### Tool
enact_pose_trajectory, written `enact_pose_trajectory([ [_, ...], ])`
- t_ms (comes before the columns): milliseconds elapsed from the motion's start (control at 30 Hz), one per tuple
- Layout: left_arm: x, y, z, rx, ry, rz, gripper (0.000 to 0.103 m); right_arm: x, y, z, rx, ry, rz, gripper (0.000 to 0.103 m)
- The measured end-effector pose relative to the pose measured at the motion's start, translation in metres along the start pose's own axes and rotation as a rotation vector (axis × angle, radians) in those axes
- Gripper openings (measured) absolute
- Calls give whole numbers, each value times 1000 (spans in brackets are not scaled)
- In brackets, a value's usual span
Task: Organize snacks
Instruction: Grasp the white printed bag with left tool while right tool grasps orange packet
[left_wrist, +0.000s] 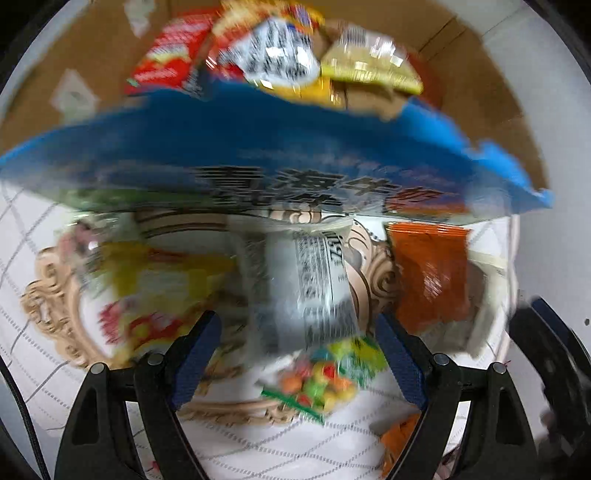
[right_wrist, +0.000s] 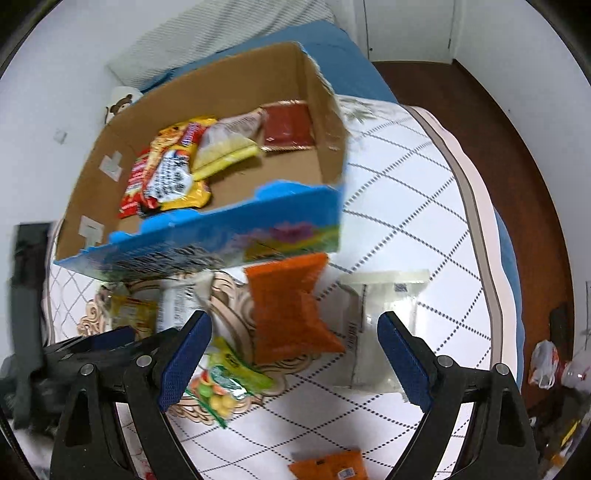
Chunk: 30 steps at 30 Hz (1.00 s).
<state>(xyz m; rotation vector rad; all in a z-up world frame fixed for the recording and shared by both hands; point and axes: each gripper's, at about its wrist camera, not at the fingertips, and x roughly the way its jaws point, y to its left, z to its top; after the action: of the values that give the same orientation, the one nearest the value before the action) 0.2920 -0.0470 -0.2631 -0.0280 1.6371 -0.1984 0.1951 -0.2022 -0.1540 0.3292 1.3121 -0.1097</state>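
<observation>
A cardboard box with a blue printed front (right_wrist: 207, 236) stands on the quilt and holds several snack packs (right_wrist: 173, 173); it also shows in the left wrist view (left_wrist: 258, 147). In front of it lie an orange pack (right_wrist: 291, 306), a clear white pack (right_wrist: 384, 321), a grey-labelled pack (left_wrist: 314, 280), a yellow pack (left_wrist: 155, 288) and a bag of coloured candy (left_wrist: 321, 380). My left gripper (left_wrist: 295, 354) is open and empty over the grey pack and candy. My right gripper (right_wrist: 291, 354) is open and empty above the orange pack.
A beige ornate mat (right_wrist: 229, 295) lies under the loose packs on the white quilted bed (right_wrist: 406, 206). Another orange pack (right_wrist: 328, 469) lies near the front edge. Brown floor (right_wrist: 517, 147) with clutter is to the right.
</observation>
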Motion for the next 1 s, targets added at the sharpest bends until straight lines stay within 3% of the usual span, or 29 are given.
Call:
enact_pose_trajectory([
  [67, 15, -7, 6, 4, 13, 16, 81, 3, -5, -2, 5, 9, -7, 88],
  [100, 20, -9, 7, 7, 17, 23, 73, 5, -7, -2, 7, 13, -9, 87],
  [133, 24, -11, 6, 14, 5, 46, 58, 6, -7, -2, 7, 17, -9, 87],
  [167, 25, -12, 5, 25, -4, 63, 53, 9, -7, -1, 4, 22, -11, 86],
  [267, 24, -8, -1, 29, -20, 69, 44, 19, -3, 2, -8, 36, -14, 86],
  [500, 17, 36, -38, -60, -25, 96, 44, 73, 24, 10, -74, 123, -52, 86],
  [533, 17, 43, -46, -74, -21, 96, 44, 83, 26, 9, -82, 143, -67, 78],
  [567, 17, 47, -52, -86, -20, 94, 44, 89, 26, 8, -84, 156, -72, 60],
  [667, 16, 55, -70, -106, -12, 79, 44, 104, 29, -3, -104, 197, -79, 55],
  [867, 33, 51, -87, -101, 30, 39, 48, 99, 31, -46, -180, 267, -55, 54],
  [1000, 45, 46, -81, -128, 41, 30, 52, 104, 22, -60, -127, 295, -17, 58],
])
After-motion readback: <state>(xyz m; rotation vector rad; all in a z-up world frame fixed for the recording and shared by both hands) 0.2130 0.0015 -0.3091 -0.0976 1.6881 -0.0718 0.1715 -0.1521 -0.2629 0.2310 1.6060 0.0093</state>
